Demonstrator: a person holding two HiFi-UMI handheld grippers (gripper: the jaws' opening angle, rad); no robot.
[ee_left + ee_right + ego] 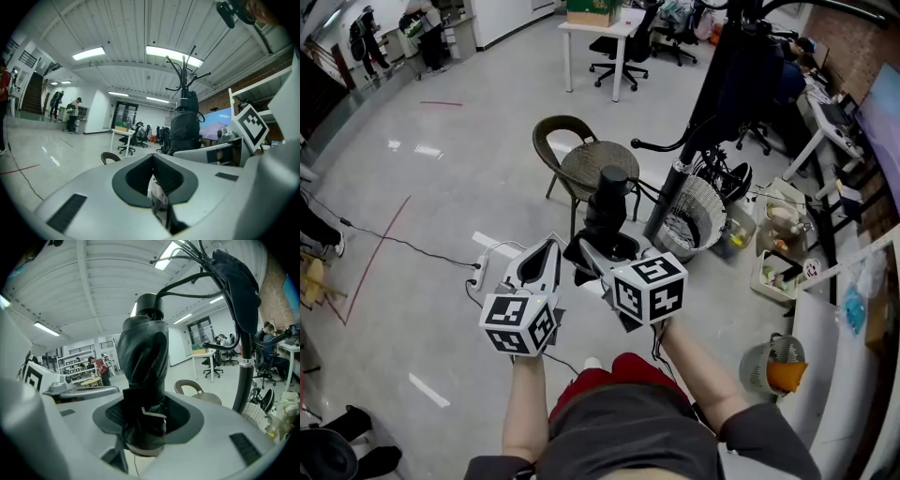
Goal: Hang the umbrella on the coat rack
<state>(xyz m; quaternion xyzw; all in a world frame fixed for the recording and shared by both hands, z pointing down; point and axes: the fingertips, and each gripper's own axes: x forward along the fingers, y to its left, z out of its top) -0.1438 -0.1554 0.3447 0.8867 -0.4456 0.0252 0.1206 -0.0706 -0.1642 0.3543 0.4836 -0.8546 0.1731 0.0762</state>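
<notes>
A black folded umbrella (605, 211) stands upright between the jaws of my right gripper (602, 255), which is shut on its lower part. In the right gripper view the umbrella (143, 371) fills the middle above the gripper (143, 420). The black coat rack (675, 183) rises just right of it, with a dark garment (741, 75) on its hooks. Its pole (243, 357) is close on the right. My left gripper (546, 251) is beside the umbrella, jaws together. In its own view the left gripper (152, 161) faces the rack (185, 84); a thin pale thing shows in the seam.
A wicker chair (591, 164) stands behind the umbrella and a wicker basket (694, 216) at the rack's foot. A white power strip (492, 251) with cables lies on the floor at left. Cluttered shelves line the right wall; a white table (600, 33) is far back.
</notes>
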